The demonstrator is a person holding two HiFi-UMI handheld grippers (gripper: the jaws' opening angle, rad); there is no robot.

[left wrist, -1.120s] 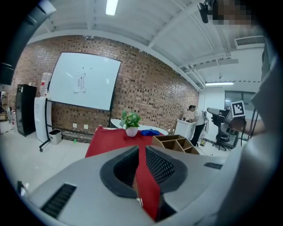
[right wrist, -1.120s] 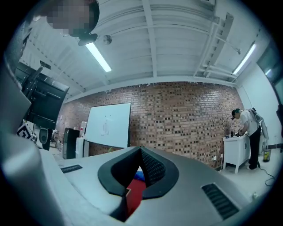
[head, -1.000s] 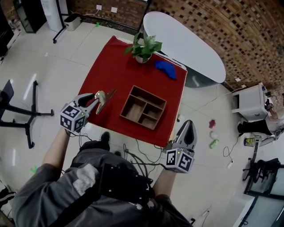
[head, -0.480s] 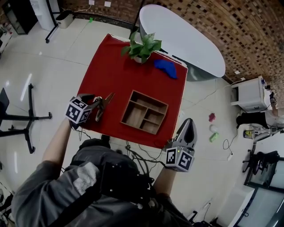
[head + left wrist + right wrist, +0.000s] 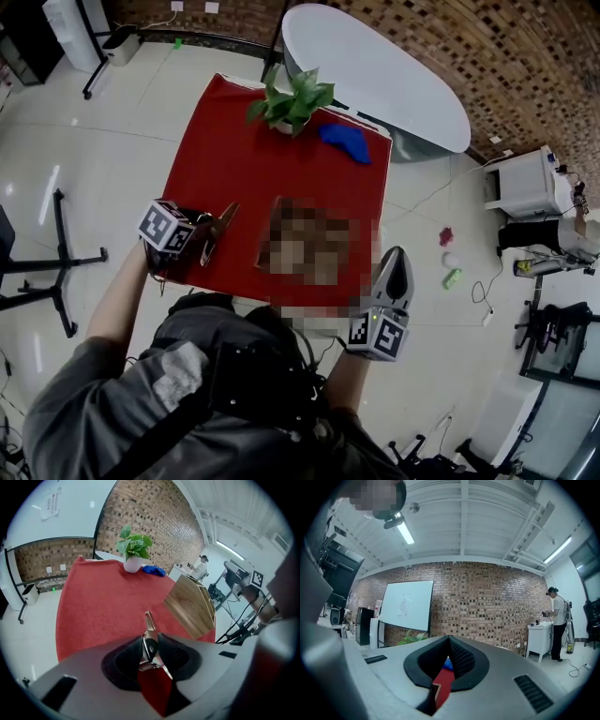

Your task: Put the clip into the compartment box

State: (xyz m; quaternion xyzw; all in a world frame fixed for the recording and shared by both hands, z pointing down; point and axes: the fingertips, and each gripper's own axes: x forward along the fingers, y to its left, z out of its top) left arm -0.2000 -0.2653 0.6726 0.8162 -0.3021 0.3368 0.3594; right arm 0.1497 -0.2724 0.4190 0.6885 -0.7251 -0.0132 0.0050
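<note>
My left gripper (image 5: 212,234) hovers over the near left part of the red table (image 5: 234,159), tilted downward. Its jaws have just been closing, and the pads now press on a metal clip (image 5: 149,632) whose tip sticks out ahead of the gripper (image 5: 150,643). In the head view the clip (image 5: 224,219) points toward the table's middle. The wooden compartment box (image 5: 191,605) stands to the right of the clip and a little beyond it. My right gripper (image 5: 394,259) hangs off the table's near right corner with its fingertips together and nothing held. The right gripper (image 5: 449,641) points level at a brick wall.
A potted plant (image 5: 289,101) and a blue cloth (image 5: 345,142) sit at the table's far edge. A white oval table (image 5: 375,70) stands behind. A black stand (image 5: 37,272) is on the floor to the left, and small toys (image 5: 450,267) lie on the floor to the right.
My left gripper has dropped toward the table's near left part and tipped downward, keeping the clip. The right gripper has hardly shifted.
</note>
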